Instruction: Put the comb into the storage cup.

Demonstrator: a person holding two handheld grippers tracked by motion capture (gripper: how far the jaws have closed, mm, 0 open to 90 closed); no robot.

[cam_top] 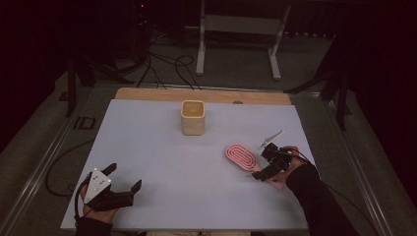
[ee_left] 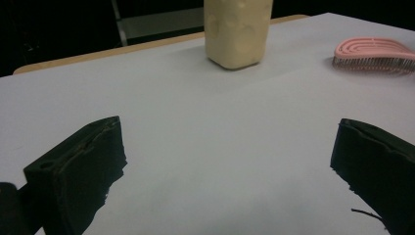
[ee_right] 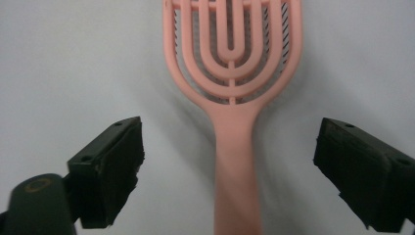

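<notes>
A pink vented hairbrush [cam_top: 241,156] lies bristles down on the white table cover, right of centre. My right gripper [cam_top: 262,163] is open above its handle. In the right gripper view the handle [ee_right: 235,166] runs up between the two wide-apart jaws of that gripper [ee_right: 230,161], untouched by either. A cream cup [cam_top: 193,117] stands upright at the middle far side. My left gripper [cam_top: 125,176] rests open near the front left corner with nothing between its jaws. From the left gripper [ee_left: 230,161] view, the cup [ee_left: 237,32] stands ahead and the brush [ee_left: 374,54] lies to the far right.
The white cover [cam_top: 162,162] spans the table, with a strip of bare wood [cam_top: 196,94] along the far edge. Beyond the table, a white metal stand [cam_top: 236,29] and black cables [cam_top: 167,64] sit on the floor.
</notes>
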